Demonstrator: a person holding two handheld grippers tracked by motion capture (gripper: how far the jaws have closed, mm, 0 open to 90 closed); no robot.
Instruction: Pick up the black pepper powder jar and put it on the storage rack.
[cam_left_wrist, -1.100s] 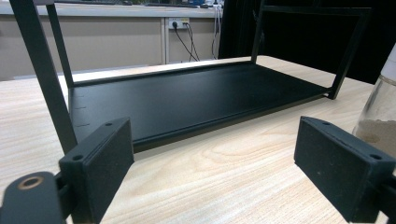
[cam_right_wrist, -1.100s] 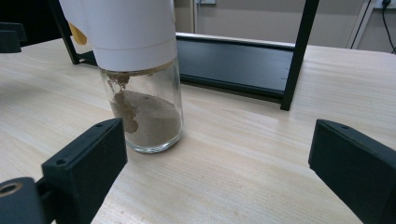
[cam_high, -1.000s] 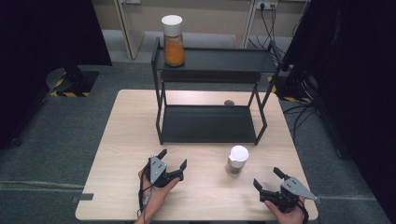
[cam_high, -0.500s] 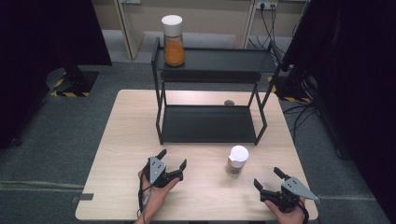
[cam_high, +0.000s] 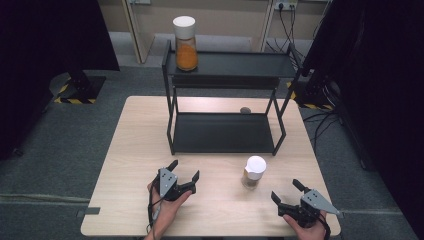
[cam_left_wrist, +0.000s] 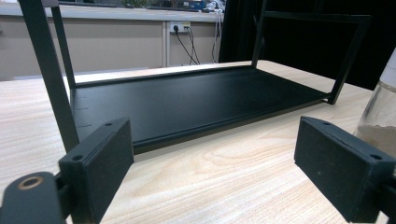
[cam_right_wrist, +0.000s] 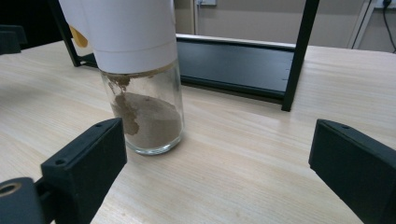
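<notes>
A small glass jar (cam_high: 253, 172) with a white lid and brown powder stands upright on the table in front of the black rack (cam_high: 225, 133). In the right gripper view the small jar (cam_right_wrist: 142, 88) is close, left of centre. My right gripper (cam_high: 289, 191) rests open near the front right edge, a little right of and nearer than the small jar. My left gripper (cam_high: 184, 170) is open at the front, left of the small jar, facing the rack's lower shelf (cam_left_wrist: 187, 100). A tall jar (cam_high: 185, 44) of orange powder stands on the rack's top shelf, at its left end.
A small dark object (cam_high: 245, 110) lies on the table behind the rack's lower shelf. The wooden table (cam_high: 135, 150) has bare room to the rack's left. Dark curtains and stands flank the table; cables hang at the back wall.
</notes>
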